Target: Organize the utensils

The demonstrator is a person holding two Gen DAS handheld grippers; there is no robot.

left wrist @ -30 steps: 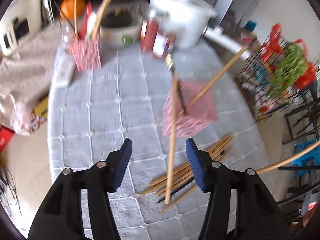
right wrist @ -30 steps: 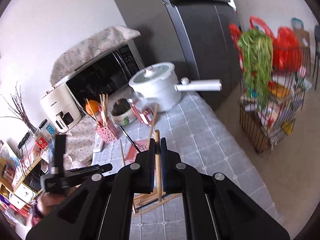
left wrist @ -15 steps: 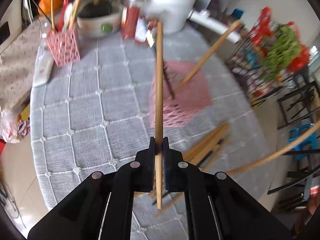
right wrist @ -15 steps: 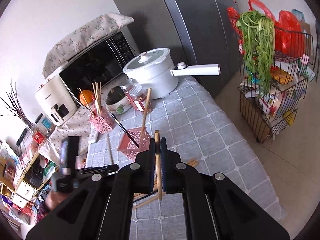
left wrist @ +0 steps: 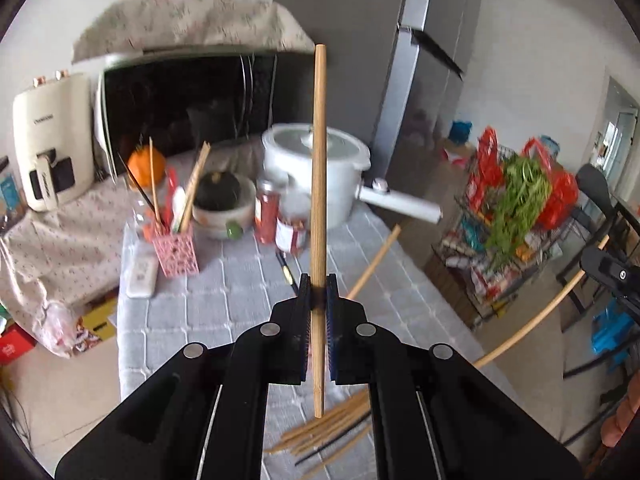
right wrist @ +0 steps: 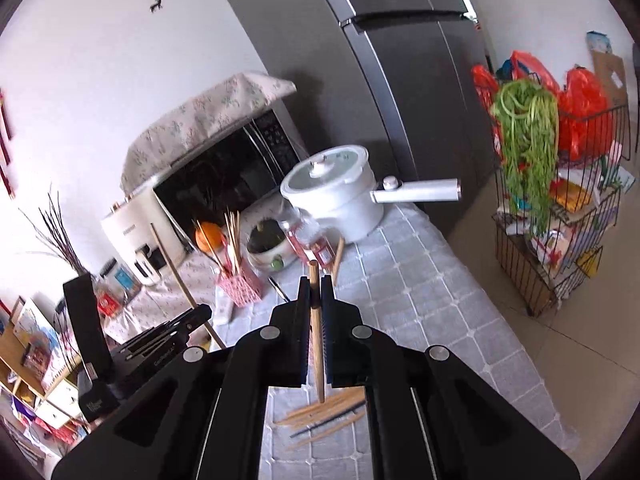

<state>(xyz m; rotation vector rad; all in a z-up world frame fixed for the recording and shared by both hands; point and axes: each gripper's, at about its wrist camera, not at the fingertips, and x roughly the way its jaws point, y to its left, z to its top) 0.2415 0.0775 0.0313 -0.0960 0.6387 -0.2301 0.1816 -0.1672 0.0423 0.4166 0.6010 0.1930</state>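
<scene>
My left gripper (left wrist: 319,292) is shut on a long wooden chopstick (left wrist: 319,160) held upright above the table. My right gripper (right wrist: 315,292) is shut on another wooden chopstick (right wrist: 317,336), also upright. A loose pile of wooden and black chopsticks (left wrist: 324,430) lies on the grey quilted tablecloth (left wrist: 224,300) just below both grippers; it also shows in the right wrist view (right wrist: 324,416). A pink perforated holder (left wrist: 177,250) with several chopsticks stands at the table's far left, seen too in the right wrist view (right wrist: 240,289). A second holder is hidden behind my grippers; a chopstick (left wrist: 374,262) leans out of it.
A white pot with a long handle (left wrist: 320,172), red-lidded jars (left wrist: 280,220), a bowl with a dark squash (left wrist: 224,208) and an orange (left wrist: 146,166) crowd the table's far end. A wire rack with greens (right wrist: 560,216) stands right of the table. A microwave and fridge stand behind.
My left gripper shut on a chopstick, lifted it off the pile and tilted up toward the far wall. My right gripper kept its chopstick and shifted slightly.
</scene>
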